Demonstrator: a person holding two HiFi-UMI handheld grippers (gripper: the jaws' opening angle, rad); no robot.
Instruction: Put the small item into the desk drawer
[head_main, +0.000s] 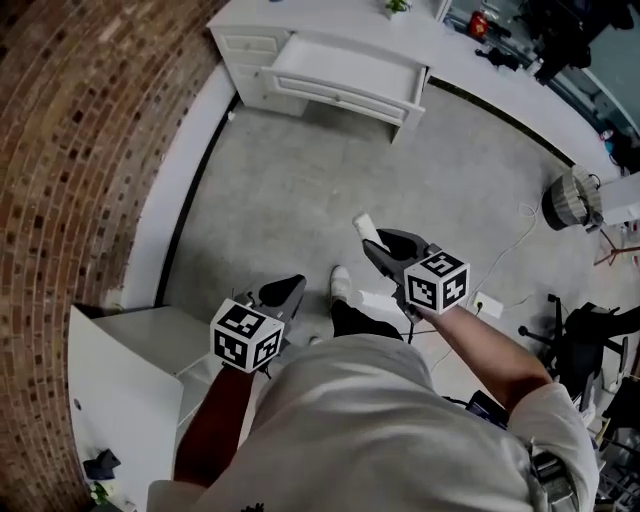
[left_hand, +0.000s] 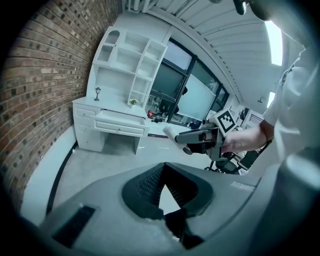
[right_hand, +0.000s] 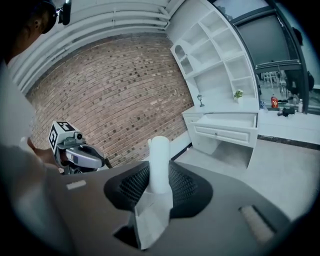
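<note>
Brick wall (head_main: 70, 150) curves down the left of the head view, and grey floor (head_main: 300, 190) fills the middle. At the far end stands a white counter (head_main: 340, 20) with its drawer (head_main: 345, 72) pulled out.

Person, standing, seen from above:
- **Right forearm** (head_main: 490, 350): bare, reaching forward and inward, with the hand behind the marker cube.
- **Left forearm** (head_main: 215, 420): in a dark red sleeve, held low and close to the body.

Right claw (head_main: 372, 243), seen in its own view (right_hand: 159, 185), is pinching a tube (right_hand: 160, 165) between its ribbed pads. The tube's long axis runs along the jaws. Its round end sticks out past the tips, toward the counter. Its flattened, crimped end lies back between the jaws, nearer the camera. The tube is plain white with a smooth cylindrical body, and no print can be made out. It is in the air above the floor, well apart from the drawer.

Left claw (head_main: 283, 292), seen in its own view (left_hand: 167, 192), has its tips pressed together. Only a thin wedge of floor shows behind them, and nothing is held. It hangs level with the right claw, to its left.
</note>
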